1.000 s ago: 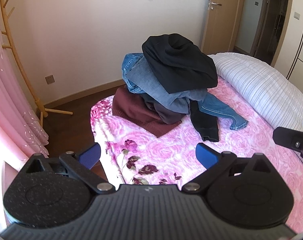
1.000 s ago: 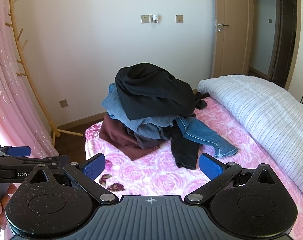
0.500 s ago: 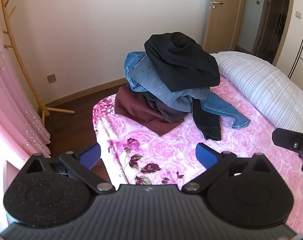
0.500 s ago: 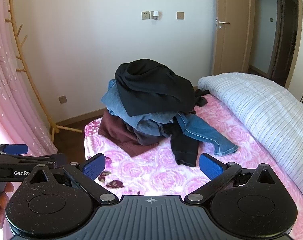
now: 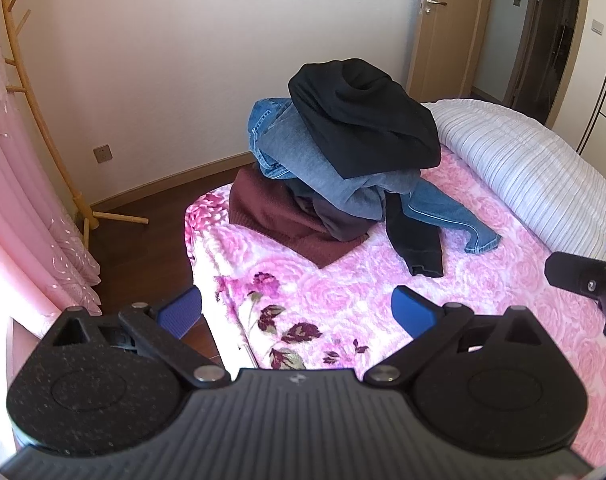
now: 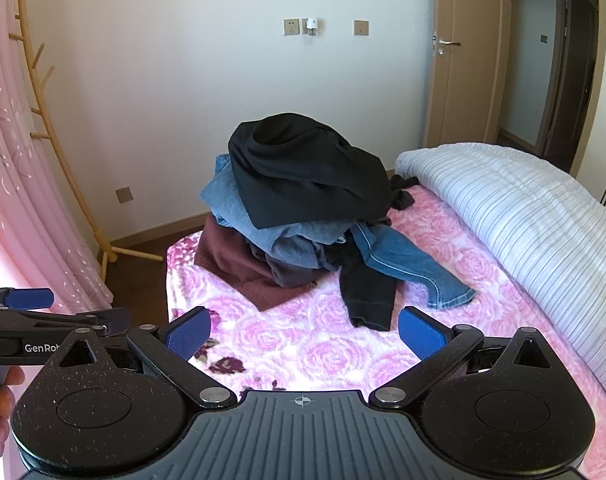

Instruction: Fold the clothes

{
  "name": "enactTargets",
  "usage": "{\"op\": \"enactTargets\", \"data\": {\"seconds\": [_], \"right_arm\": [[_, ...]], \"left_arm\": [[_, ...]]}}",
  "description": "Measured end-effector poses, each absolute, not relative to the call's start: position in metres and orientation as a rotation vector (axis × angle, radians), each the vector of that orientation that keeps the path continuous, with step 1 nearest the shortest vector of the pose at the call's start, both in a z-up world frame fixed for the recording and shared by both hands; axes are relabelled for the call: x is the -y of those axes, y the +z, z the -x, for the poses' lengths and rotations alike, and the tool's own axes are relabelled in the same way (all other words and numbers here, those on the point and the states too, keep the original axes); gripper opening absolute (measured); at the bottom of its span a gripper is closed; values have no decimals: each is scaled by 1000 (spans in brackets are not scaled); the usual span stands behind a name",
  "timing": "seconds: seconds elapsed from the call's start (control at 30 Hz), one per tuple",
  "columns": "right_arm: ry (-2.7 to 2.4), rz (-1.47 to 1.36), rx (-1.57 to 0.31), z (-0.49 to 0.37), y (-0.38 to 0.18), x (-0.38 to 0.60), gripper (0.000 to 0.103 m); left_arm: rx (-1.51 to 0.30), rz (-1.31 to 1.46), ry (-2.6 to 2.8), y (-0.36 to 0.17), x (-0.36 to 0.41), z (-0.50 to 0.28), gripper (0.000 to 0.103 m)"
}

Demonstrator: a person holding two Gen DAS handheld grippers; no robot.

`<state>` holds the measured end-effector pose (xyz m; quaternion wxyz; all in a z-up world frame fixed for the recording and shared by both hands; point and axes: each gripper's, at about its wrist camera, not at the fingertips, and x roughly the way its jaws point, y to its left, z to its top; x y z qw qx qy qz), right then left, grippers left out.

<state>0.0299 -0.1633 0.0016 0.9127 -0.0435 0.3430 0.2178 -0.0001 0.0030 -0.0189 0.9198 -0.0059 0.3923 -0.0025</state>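
Left wrist view: the left tongs (image 5: 297,310) are standing spread wide with nothing between them, hovering over the near end of the bed (image 5: 343,296).
Pile: the heap of clothes (image 5: 343,168) is sitting unfolded at the far corner of the bed, well apart from the tongs.
Top piece: a black garment (image 5: 363,120) is draping over everything, looking soft and floppy; an outer edge seems the place to pinch.
Right wrist view: the right tongs (image 6: 305,334) are likewise gaping and carrying nothing.
Jeans: a denim leg (image 6: 415,268) is trailing out beside a black sleeve (image 6: 369,296); denim is probably heavier and stiffer, so the hem looks the handiest hold.
Base: a maroon knit (image 6: 239,268) is lying underneath, pinned by the rest.
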Motion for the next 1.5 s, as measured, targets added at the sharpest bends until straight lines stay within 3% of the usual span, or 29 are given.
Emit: {"op": "enactTargets", "data": {"seconds": [1.2, 1.5], "right_arm": [[466, 103, -727, -31, -3, 156, 102], [450, 220, -503, -25, 12, 159, 102]], "left_arm": [[-822, 28, -13, -19, -10, 4, 100], [-772, -40, -65, -13, -17, -22, 100]]}}
